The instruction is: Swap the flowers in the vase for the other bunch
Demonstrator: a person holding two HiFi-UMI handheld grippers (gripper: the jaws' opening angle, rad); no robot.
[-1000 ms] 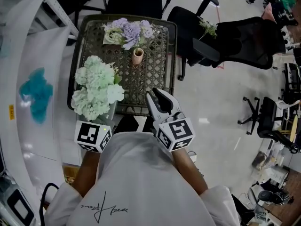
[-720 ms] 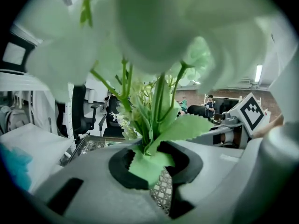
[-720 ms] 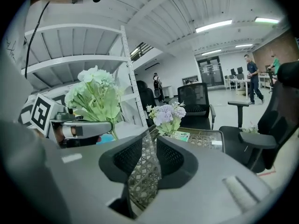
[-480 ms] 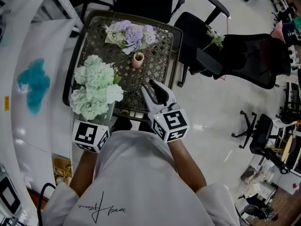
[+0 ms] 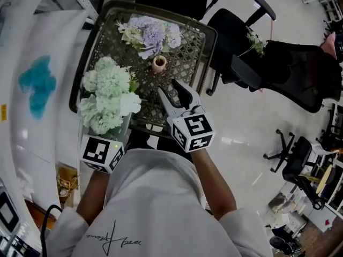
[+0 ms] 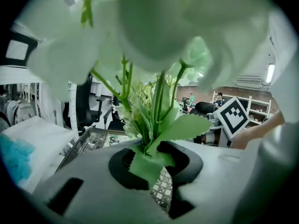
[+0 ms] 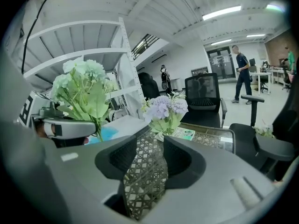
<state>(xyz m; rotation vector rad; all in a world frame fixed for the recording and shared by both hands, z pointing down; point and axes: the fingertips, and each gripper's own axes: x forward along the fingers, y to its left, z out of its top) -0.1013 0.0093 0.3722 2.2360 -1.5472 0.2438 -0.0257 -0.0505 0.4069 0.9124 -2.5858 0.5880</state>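
Green bunch [image 5: 107, 98], left-centre of head view over mesh table [image 5: 187, 58]: probably light, floppy heads, thin stems, so grip low on stems. Left gripper [image 6: 152, 164] is clamped there. Vase [image 5: 159, 63] upper centre, looks empty; purple bunch [image 5: 153, 33] just behind. Right gripper [image 5: 169, 90]: jaws have just been opening, wide apart, holding nothing.

Left gripper [image 6: 149, 164] clamped; right gripper [image 5: 167, 88] just been opening, empty.
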